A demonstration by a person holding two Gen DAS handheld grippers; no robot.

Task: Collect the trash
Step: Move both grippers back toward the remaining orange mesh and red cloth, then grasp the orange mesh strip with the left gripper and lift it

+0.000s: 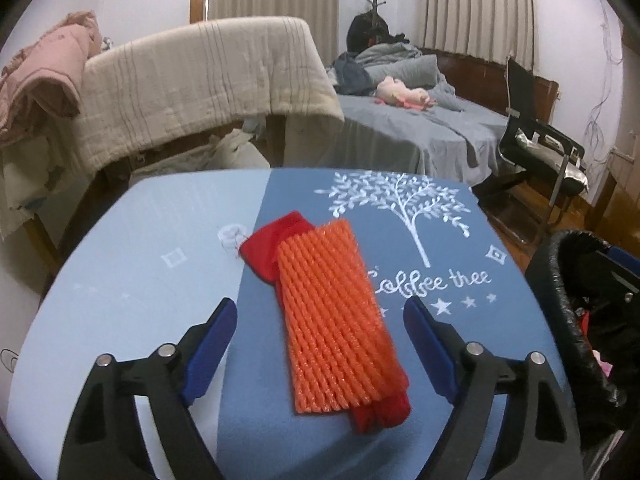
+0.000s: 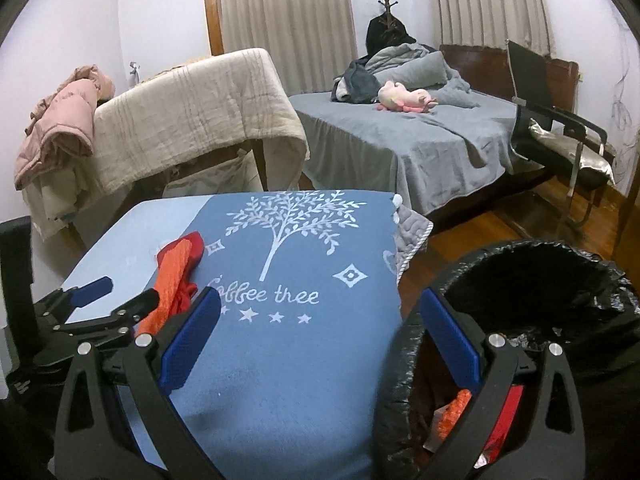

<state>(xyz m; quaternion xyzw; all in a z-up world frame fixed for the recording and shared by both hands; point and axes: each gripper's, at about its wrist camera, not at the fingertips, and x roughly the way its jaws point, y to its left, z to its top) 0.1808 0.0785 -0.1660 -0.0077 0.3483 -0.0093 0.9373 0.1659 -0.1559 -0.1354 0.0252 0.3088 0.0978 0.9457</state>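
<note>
A: How far along is the collecting?

B: Partway, I'd judge. The black-lined bin [image 2: 532, 280] just right of the right claw [image 2: 320, 344] already holds orange and red scraps, but the orange foam net [image 1: 332, 320] and red piece [image 1: 276, 240] beneath it lie on the desk [image 1: 120, 300].

A: And the claws?

B: Left claw [image 1: 320, 344] is spread, the net between its fingers, untouched. Right claw is spread too, empty, over the desk edge.

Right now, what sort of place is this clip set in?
Most likely a home bedroom: a bed with grey bedding, a pink plush toy on it, and pleated curtains behind.
</note>
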